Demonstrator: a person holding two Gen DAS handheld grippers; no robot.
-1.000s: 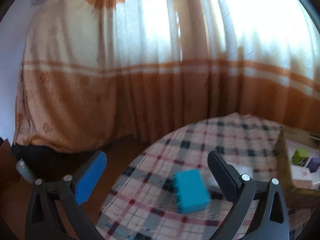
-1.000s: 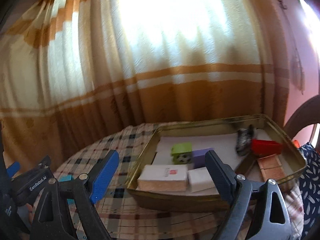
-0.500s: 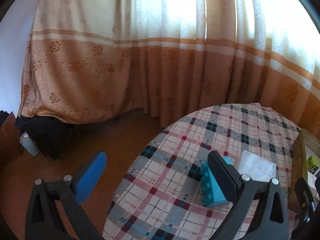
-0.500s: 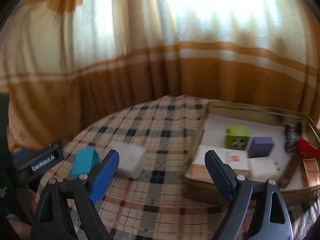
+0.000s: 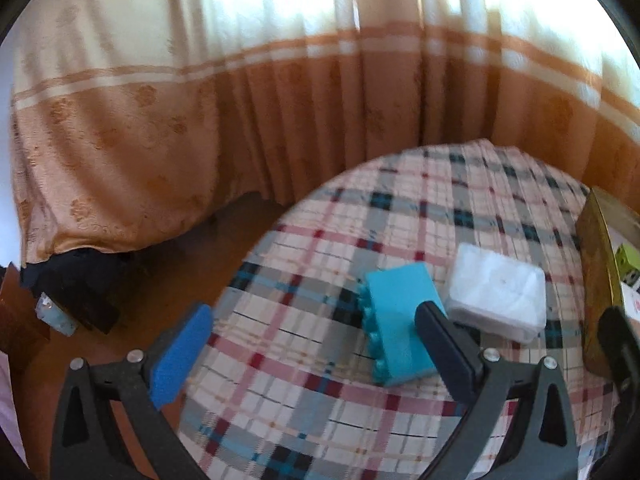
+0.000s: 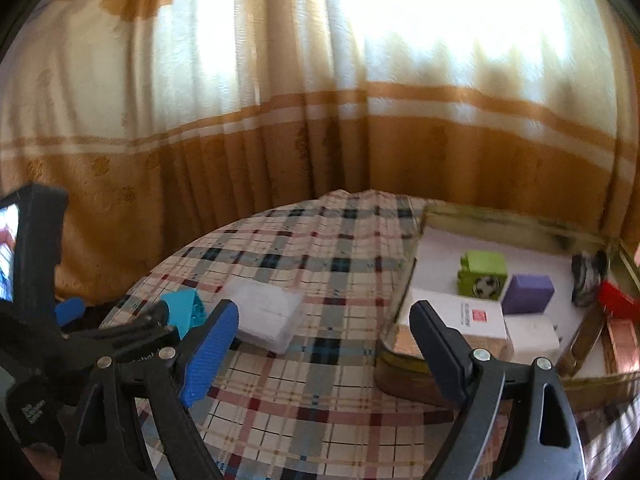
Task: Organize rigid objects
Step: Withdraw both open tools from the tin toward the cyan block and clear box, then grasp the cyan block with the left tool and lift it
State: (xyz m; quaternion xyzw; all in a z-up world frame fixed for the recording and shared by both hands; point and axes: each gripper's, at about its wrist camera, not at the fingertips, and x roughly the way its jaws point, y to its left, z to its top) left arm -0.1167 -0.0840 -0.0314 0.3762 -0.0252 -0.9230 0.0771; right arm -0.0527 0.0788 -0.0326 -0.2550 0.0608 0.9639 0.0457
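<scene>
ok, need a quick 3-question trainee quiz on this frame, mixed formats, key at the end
1. True or false: the teal toy brick is already inside the metal tray.
2. Which lies beside the teal toy brick on the plaid tablecloth? A) clear plastic case B) purple block C) green cube
3. Fill in: both the left claw and the right claw are ____ and hold nothing.

Key: 1 false, it lies on the cloth outside the tray. 2 A. 3 open.
</scene>
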